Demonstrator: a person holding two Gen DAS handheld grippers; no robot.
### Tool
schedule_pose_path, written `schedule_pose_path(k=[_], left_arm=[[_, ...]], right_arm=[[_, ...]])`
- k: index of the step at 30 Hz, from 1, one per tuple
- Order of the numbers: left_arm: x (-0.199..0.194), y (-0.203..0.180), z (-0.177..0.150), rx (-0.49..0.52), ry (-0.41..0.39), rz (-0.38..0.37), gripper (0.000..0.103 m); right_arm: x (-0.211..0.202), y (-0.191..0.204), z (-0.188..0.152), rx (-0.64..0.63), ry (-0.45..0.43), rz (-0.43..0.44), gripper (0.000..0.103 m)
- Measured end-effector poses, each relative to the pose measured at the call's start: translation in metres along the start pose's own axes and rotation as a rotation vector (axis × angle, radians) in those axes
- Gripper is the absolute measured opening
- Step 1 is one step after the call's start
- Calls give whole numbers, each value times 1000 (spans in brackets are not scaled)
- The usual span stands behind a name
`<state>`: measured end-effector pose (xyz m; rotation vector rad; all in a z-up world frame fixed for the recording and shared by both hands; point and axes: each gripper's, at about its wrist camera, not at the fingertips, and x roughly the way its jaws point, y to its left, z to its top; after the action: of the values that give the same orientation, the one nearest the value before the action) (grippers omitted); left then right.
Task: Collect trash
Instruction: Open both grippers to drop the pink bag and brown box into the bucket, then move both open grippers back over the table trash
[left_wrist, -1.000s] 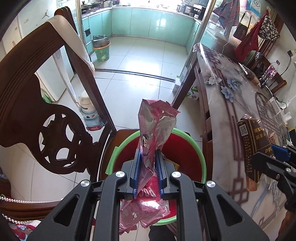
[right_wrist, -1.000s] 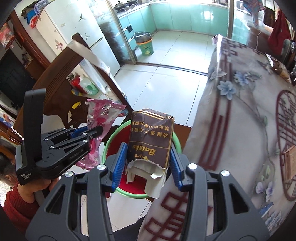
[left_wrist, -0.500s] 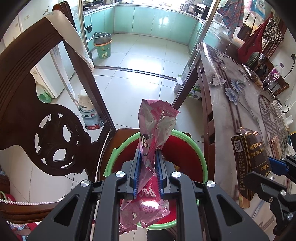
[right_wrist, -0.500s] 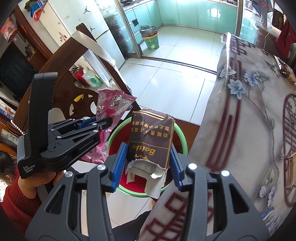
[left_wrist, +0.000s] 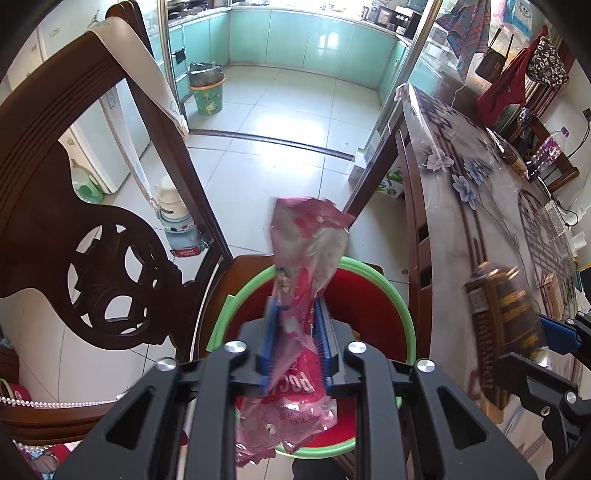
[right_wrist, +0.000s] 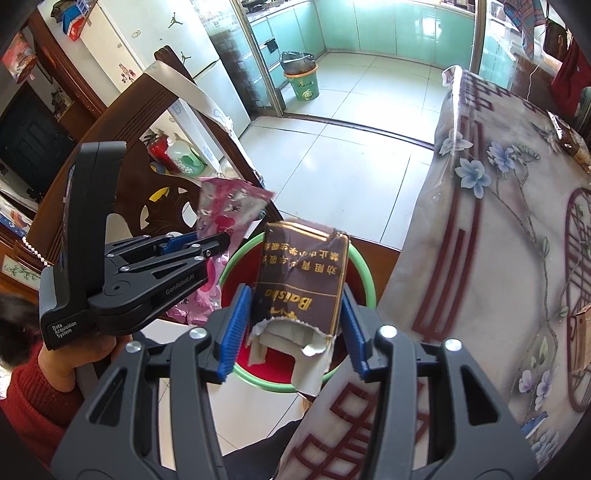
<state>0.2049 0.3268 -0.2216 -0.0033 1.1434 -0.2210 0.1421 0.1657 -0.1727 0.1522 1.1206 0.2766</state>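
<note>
My left gripper (left_wrist: 293, 317) is shut on a crumpled pink plastic wrapper (left_wrist: 303, 258) and holds it right above a red basin with a green rim (left_wrist: 369, 302) that sits on a wooden chair seat. My right gripper (right_wrist: 295, 302) holds a torn brown cigarette pack (right_wrist: 301, 280) between its blue pads, above the same basin (right_wrist: 360, 273); the jaws look a little wider than before. The left gripper (right_wrist: 207, 245) with the wrapper (right_wrist: 225, 214) shows at the left of the right wrist view. The pack (left_wrist: 506, 325) shows blurred at the right of the left wrist view.
A dark carved chair back (left_wrist: 92, 206) stands close on the left. The table with a flowered plastic cloth (left_wrist: 480, 206) runs along the right, with a bottle (left_wrist: 546, 151) and a small box (left_wrist: 552, 291) on it. A green bin (left_wrist: 207, 96) stands by the kitchen door.
Both grippers have lifted a little and drawn back above the basin. The right gripper's pads have parted slightly from the cigarette pack.
</note>
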Motion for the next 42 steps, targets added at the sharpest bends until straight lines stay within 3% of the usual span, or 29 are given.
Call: schedule_pose_path(k=[2,12,20,33,40,42], left_arm=[[-5,2,1,-12,-28,-3,49],[-38,-12,5,-10,-71,-14,48],[-68,-73,1,69,-127,-100,48],[-54,-249,-14,227,-73,-182,48],[-31,-361,-36,233,-7,-244,48],[-16,-396,-44,218,27,-255,55]], right_arm=[[-4,0,0,-1,-16,-4,55],[-36,-22,-15,28,-59,-26,55],[-79,-77,-47,110,-85,-104,55],[-153,-203,-110,220,-120,-197,55],[-192,-304,-142,249,-124,-269,55],[-201,-343,-150,260,-122,-308,55]])
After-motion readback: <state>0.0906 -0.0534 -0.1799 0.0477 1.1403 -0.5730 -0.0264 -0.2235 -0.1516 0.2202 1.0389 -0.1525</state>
